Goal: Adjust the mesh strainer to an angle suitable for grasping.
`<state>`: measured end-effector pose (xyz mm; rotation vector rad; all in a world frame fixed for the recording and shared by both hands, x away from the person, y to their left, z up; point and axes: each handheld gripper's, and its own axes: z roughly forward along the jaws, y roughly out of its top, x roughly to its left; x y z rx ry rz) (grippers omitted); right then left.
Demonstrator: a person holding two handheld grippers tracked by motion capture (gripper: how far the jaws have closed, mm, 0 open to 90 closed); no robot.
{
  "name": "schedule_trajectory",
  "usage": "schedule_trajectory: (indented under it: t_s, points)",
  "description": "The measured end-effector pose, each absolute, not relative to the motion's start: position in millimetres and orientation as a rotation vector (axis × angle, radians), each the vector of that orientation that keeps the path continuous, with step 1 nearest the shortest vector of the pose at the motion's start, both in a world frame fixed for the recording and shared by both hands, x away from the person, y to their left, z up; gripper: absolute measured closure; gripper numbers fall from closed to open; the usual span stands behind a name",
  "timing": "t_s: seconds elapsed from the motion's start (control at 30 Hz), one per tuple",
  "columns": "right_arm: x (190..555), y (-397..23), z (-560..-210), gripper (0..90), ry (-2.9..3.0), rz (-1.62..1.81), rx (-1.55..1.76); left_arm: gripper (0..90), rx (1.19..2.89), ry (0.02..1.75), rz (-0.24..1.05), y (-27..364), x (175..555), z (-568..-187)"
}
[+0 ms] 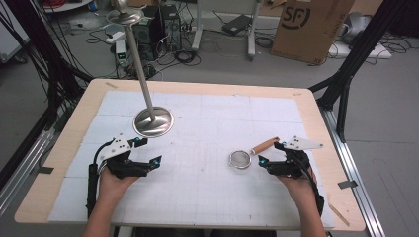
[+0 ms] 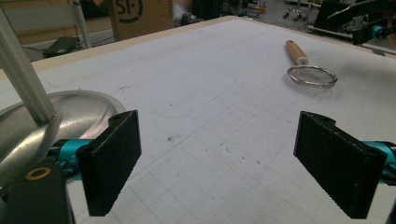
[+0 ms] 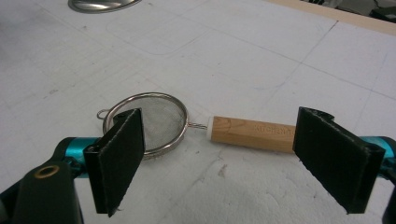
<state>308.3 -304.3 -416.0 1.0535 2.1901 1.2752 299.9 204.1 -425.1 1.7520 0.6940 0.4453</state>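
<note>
1. Desk: wooden top covered by a white gridded mat; its near edge is cut off at the bottom of the high view.
2. Stand: round metal base on the mat's left half, with a slanted pole rising to a small dish at the top; whatever sits on that dish is cropped by the frame edge. In the left gripper view the base is cut off at the left border, just beyond the left finger.
3. Strainer: small wire-mesh bowl with a metal rim, lying on the mat right of centre and holding nothing; its wooden handle points away to the right. Lettering on the handle is too faint to read in the right gripper view.
4. Left gripper: held low over the mat near the stand base, fingers spread wide, holding nothing.
5. Right gripper: just beside the strainer, fingers spread wide to either side of it; one finger hides part of the rim, the other covers the handle's far end. Contact with the strainer cannot be judged
</note>
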Motion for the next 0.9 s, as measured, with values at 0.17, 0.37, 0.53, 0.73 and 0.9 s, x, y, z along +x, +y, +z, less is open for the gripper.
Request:
schedule_trajectory:
  t_s: [0.17,0.37,0.53,0.73,0.9]
  points:
    - [308.9,-304.9,-417.9,16.1,2.196,1.27,1.077,15.5,1.735,0.694,0.434,202.6,301.1,-426.7]
    - [305.4,-306.8,-418.8,15.1,2.179,1.291,1.103,15.5,1.733,0.694,0.433,200.3,301.9,-428.0]
    - [306.5,-303.9,-422.0,17.2,2.191,1.261,1.109,15.5,1.73,0.693,0.441,201.3,301.4,-427.1]
    - [305.1,-301.9,-422.6,33.5,2.221,1.268,1.124,15.5,1.73,0.688,0.44,201.1,300.9,-426.6]
    - [305.8,-302.3,-422.7,44.2,2.225,1.253,1.144,15.4,1.73,0.695,0.442,201.4,300.3,-426.3]
